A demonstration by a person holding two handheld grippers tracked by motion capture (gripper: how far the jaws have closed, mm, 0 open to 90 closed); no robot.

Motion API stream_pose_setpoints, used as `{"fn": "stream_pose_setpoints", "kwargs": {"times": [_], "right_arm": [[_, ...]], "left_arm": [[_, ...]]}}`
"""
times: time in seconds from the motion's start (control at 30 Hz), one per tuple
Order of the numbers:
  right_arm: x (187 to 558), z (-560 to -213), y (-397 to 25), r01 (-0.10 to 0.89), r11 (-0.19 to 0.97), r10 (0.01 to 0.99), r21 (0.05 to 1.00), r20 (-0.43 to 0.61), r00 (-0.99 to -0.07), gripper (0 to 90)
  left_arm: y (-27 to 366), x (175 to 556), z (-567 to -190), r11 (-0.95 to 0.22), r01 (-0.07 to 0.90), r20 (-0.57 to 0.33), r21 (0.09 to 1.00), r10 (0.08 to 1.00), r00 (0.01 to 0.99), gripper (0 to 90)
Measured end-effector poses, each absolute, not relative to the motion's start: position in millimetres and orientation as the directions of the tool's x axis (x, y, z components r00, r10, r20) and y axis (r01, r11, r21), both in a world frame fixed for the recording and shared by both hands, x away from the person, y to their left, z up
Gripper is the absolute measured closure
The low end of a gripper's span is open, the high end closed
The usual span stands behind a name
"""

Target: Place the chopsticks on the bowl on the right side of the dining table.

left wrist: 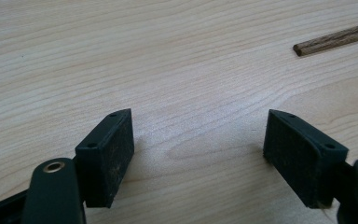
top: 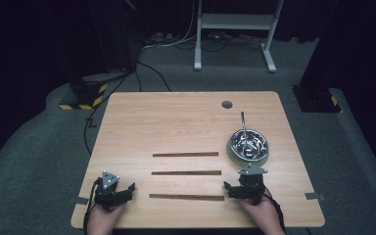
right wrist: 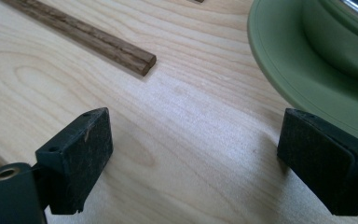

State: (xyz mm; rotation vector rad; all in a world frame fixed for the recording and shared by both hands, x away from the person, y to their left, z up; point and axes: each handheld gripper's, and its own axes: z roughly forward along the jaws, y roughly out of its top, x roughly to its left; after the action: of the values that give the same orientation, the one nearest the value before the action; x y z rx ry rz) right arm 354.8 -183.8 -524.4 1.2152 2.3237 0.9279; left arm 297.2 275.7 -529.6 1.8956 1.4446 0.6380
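Observation:
Three thin wooden sticks lie parallel across the table: a far one, a middle one and a near one. At the right, a shiny metal bowl with a metal utensil handle leaning in it sits on a green plate. My left gripper rests near the front edge, left of the sticks. It is open over bare wood, with a stick end beyond it to the right. My right gripper is open just before the plate, between a stick end and the plate's rim.
A round cable hole is in the table's far right part. Beyond the table stand a white metal frame, cables on the grey floor and black-and-yellow striped bases. Bare wood spans the far half of the table.

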Motion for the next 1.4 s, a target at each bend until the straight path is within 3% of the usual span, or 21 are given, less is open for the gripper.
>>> {"fn": "stream_pose_setpoints", "kwargs": {"times": [0.77, 0.83, 0.93, 1.07, 1.4], "right_arm": [[356, -524, -188, 0.579, 0.418, 0.816, 0.7, -0.009, -0.577, 14.0], [355, -524, -188, 0.577, 0.418, 0.815, 0.702, -0.009, -0.579, 16.0], [353, -523, -188, 0.57, 0.405, 0.821, 0.715, -0.01, -0.571, 28.1], [349, -523, -186, 0.554, 0.408, 0.815, 0.726, -0.016, -0.58, 36.8], [334, -515, -184, 0.43, 0.476, 0.756, 0.767, -0.107, -0.646, 44.1]], "left_arm": [[275, 297, -530, -0.158, 0.64, -0.017, 0.752, 0.966, 0.259, 25.2], [276, 298, -529, -0.166, 0.638, -0.012, 0.752, 0.964, 0.265, 25.1], [276, 298, -529, -0.16, 0.641, -0.014, 0.751, 0.966, 0.259, 25.0], [276, 298, -529, -0.16, 0.641, -0.014, 0.751, 0.966, 0.258, 25.0], [276, 299, -529, -0.161, 0.641, -0.017, 0.75, 0.965, 0.262, 25.0]]}}
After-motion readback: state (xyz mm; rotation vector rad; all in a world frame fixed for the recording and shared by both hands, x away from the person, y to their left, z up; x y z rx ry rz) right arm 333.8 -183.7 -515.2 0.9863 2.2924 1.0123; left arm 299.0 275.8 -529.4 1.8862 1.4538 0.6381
